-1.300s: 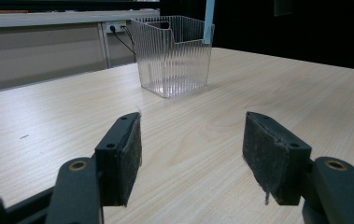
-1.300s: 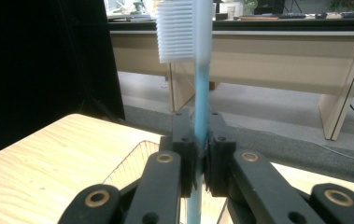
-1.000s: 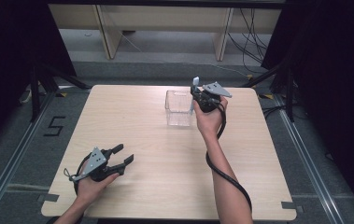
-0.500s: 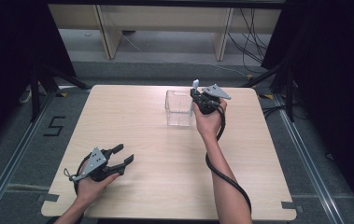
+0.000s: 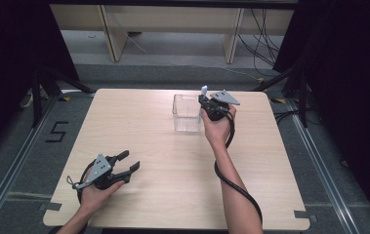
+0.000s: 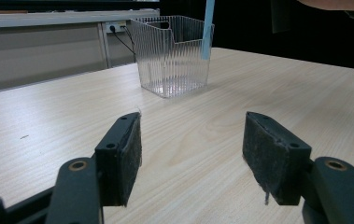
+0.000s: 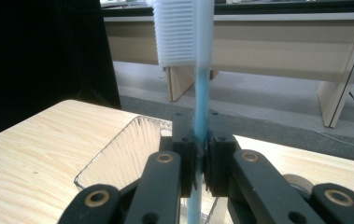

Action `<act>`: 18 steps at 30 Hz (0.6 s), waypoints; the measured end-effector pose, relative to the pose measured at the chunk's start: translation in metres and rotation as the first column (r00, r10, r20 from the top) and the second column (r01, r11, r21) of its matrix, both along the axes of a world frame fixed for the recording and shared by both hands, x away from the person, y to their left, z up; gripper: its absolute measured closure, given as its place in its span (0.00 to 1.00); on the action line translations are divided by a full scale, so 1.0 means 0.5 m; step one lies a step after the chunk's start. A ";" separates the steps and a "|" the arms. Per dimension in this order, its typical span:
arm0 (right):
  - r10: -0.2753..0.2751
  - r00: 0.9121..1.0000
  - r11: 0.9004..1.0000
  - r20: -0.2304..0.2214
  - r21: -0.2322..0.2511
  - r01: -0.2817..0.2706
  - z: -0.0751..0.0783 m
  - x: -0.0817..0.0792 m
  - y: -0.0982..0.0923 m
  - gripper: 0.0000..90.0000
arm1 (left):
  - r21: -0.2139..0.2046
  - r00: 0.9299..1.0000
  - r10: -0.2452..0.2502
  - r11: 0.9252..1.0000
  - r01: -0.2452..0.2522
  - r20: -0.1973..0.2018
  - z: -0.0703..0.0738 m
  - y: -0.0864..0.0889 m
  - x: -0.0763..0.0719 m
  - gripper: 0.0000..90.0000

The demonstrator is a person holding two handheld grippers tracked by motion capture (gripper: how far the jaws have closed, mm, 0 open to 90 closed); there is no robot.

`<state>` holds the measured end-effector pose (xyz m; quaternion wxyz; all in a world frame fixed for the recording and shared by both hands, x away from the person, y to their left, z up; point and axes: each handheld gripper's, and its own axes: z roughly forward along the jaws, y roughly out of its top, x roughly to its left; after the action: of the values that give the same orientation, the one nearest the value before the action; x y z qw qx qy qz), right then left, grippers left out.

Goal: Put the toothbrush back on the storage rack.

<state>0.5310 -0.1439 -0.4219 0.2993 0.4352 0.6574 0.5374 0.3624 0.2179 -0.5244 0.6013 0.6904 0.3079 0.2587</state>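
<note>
My right gripper [image 5: 203, 102] is shut on a toothbrush [image 5: 204, 91] with a light blue handle and white bristles. It holds the brush upright, head up, at the right edge of a clear ribbed plastic container [image 5: 186, 113] at the table's far middle. In the right gripper view the jaws [image 7: 201, 158] clamp the handle, the toothbrush [image 7: 198, 70] rises above them, and the container [image 7: 118, 158] lies just below. My left gripper [image 5: 129, 162] rests at the front left, open and holding nothing. Between its pads [image 6: 191, 154], the left gripper view looks across to the container [image 6: 172, 56] and the blue handle [image 6: 207, 28].
The light wooden table [image 5: 148, 141] is bare between the two grippers. A black cable [image 5: 236, 183] runs along the right forearm. Beyond the far edge stand wooden table legs [image 5: 112, 34] and floor cables, with dark curtains at both sides.
</note>
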 end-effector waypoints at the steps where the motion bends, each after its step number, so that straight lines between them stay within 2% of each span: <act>1: -0.005 1.000 1.000 -0.010 0.010 0.005 -0.002 -0.002 0.001 0.94 | -0.001 1.000 0.000 1.000 0.000 0.000 0.000 0.000 0.000 0.41; 3: 0.001 1.000 1.000 -0.011 -0.004 -0.001 -0.004 0.000 0.000 0.94 | -0.001 1.000 0.000 1.000 0.000 0.000 0.000 0.000 0.000 0.41; 7: -0.009 1.000 1.000 -0.019 0.011 0.009 -0.010 -0.001 0.003 0.94 | 0.000 1.000 0.000 1.000 0.000 0.000 0.000 0.000 0.000 0.41; 9: 0.000 1.000 1.000 -0.014 -0.007 0.000 -0.012 0.000 0.000 0.94 | 0.000 1.000 0.000 1.000 0.000 0.000 0.000 0.000 0.000 0.41; 11: -0.008 1.000 1.000 -0.021 0.004 0.008 -0.016 0.000 0.002 0.94 | 0.000 1.000 0.000 1.000 0.000 0.000 0.000 0.000 0.000 0.41; 13: -0.004 1.000 1.000 -0.015 -0.009 0.004 -0.018 0.001 0.002 0.94 | 0.000 1.000 0.000 1.000 0.000 0.000 0.000 0.000 0.000 0.41; 15: -0.011 0.999 1.000 -0.035 0.007 0.011 -0.020 -0.001 0.003 0.94 | 0.000 1.000 -0.001 1.000 0.001 0.000 0.000 0.000 0.000 0.41; 18: -0.006 1.000 1.000 -0.028 -0.003 0.006 -0.025 0.002 0.002 0.94 | 0.000 1.000 -0.001 1.000 0.001 0.000 0.000 0.000 0.000 0.41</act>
<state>0.5320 -0.1429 -0.4343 0.2922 0.4442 0.6611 0.5294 0.3624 0.2179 -0.5244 0.6015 0.6905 0.3075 0.2586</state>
